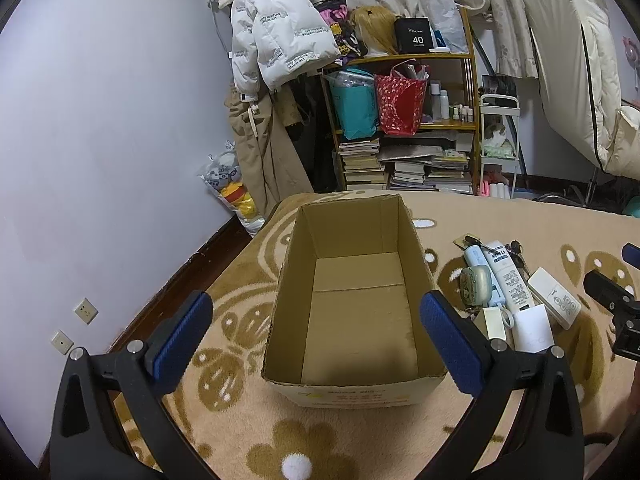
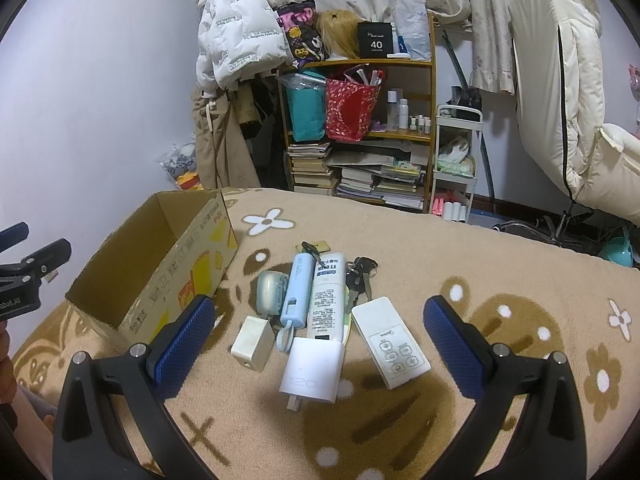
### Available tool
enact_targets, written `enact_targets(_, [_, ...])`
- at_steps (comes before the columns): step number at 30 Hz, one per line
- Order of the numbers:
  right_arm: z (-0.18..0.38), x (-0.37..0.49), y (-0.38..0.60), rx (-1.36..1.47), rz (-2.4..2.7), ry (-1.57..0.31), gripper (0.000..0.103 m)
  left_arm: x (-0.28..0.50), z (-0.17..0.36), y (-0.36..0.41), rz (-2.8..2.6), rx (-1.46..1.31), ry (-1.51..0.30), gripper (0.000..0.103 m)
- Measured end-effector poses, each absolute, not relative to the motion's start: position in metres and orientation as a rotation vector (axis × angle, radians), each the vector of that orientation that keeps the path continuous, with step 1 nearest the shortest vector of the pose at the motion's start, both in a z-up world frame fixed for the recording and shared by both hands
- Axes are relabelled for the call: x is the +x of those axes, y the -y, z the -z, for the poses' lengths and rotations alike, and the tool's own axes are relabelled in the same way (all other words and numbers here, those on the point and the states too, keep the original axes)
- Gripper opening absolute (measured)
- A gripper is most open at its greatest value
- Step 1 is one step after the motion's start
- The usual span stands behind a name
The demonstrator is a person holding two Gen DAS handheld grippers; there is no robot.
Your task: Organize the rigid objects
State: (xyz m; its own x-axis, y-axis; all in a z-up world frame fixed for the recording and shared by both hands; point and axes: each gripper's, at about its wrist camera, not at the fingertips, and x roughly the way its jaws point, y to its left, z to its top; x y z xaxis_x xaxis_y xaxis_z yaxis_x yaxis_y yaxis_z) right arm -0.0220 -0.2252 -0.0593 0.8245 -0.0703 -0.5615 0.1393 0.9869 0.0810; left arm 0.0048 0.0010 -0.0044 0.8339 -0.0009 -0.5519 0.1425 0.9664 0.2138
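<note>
**Empty box, pile waiting beside it**

Left wrist view: my left gripper (image 1: 316, 332) hangs over the cardboard box (image 1: 356, 304), pads spread wide, holding nothing. Box is empty, open top, long axis running away from me toward the bookshelf (image 1: 404, 120). The pile sits just right of the box on the patterned blanket (image 1: 240, 320); my right gripper (image 1: 616, 292) shows at the far edge, its fingers' spread unclear from here.

Right wrist view: right gripper (image 2: 318, 344) is also spread apart, empty, above the pile just right of the box. White charger (image 2: 312, 372) is nearest, prongs toward me: light, stiff, smooth, so I'd pinch its flat faces. Remote (image 2: 390, 342), white tube (image 2: 326, 300) and blue power bank (image 2: 296, 288) all lie lengthwise, pointing away from me, parallel w/ the box; grip across their narrow sides, mid-length. Keys (image 2: 358, 276) are loose, prob. awkward.
</note>
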Motion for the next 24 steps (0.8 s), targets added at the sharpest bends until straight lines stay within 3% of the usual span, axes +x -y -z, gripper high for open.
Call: enact_targets(24, [0.0597,-0.0214,0.2247,0.119,0.118,-0.591,0.103,0.0043,0.0077,-0.0011,0.084,0.260,-0.568,0.103])
